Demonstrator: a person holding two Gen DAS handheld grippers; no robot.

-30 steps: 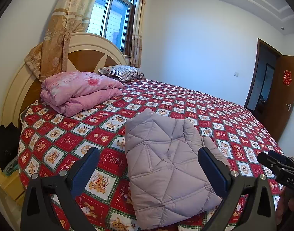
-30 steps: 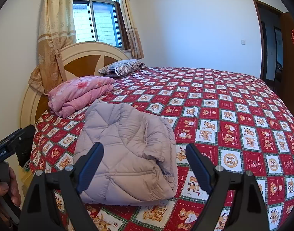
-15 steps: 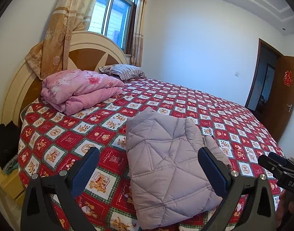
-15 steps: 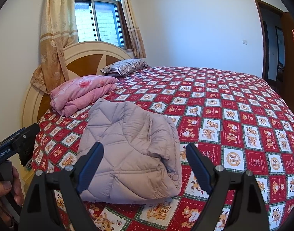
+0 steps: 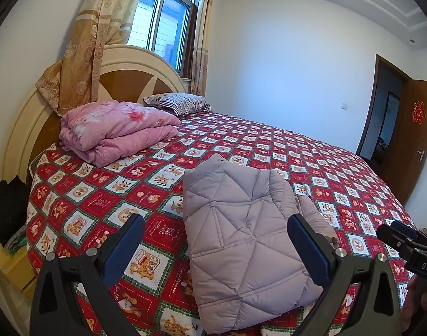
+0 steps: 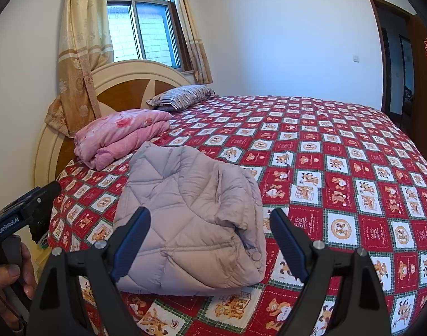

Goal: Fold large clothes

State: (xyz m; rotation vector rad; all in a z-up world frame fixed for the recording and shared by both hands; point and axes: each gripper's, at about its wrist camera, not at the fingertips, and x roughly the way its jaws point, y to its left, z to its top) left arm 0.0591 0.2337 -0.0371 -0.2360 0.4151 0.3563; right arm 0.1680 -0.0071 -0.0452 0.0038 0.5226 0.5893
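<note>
Meanwhile, both cameras have drawn back a little over the last second: the folded lilac quilted jacket now sits slightly lower and smaller between the fingers, its shape unchanged. The left gripper is spread wide and holds nothing, and the right gripper is likewise wide apart and empty; neither touches the cloth. In the right wrist view the jacket lies at 6 o'clock on the near edge of the bed, on the red checked bedspread, its snap-button corner toward 5 o'clock. Open bedspread stretches from 1 to 4 o'clock, toward the doorway. At 10 o'clock a folded pink quilt rests well apart from the jacket, with a striped pillow beyond it at 11, against the headboard. Dark clothing sits off the bed's edge at 9 o'clock.
</note>
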